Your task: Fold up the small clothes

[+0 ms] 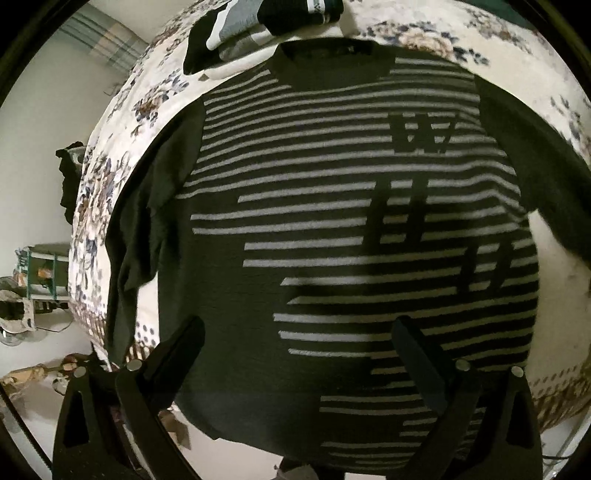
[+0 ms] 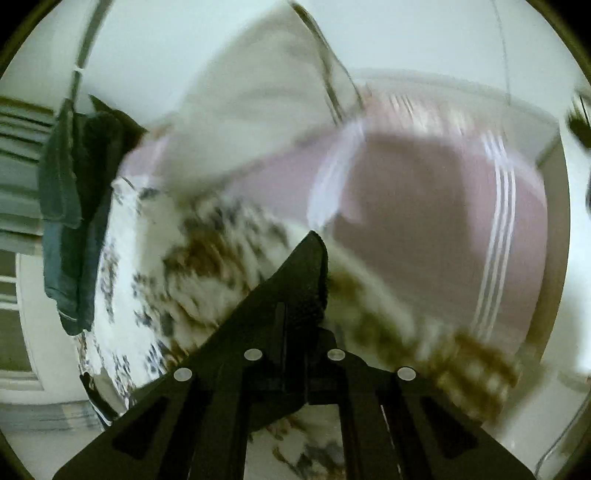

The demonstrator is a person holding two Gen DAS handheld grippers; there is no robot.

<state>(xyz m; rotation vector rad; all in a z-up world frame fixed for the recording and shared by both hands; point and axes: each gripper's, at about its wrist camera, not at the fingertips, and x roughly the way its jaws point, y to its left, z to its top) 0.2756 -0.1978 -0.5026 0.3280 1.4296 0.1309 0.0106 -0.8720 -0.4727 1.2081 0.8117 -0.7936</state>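
— While the left hand-held gripper [image 1: 297, 341] hung over the bed, how did its black fingers [image 1: 177, 347] stand?

— Wide apart, with nothing between them. They pointed steeply down over the lower part of a dark knitted sweater with pale grey stripes [image 1: 332, 221], close above the cloth; contact I could not make out.

— And where did that sweater lie?

— Spread flat, front up, on the cream bedcover with the brown and blue flower print [image 1: 122, 122]. Its hem was nearest the camera, at the bed's edge, its collar farthest. Both dark sleeves lay out to the sides. Beyond the collar sat a folded black, grey and white garment [image 1: 236, 33].

— What of the right hand-held gripper [image 2: 314, 269]?

— Its jaws were shut tight, tips pressed together, holding nothing. That view was badly blurred. Just past the tips lay the same flowered bedcover, and farther off a pink pillow with thin white stripes [image 2: 424, 206]. A bluish-grey garment [image 2: 62, 206] hung at the left.
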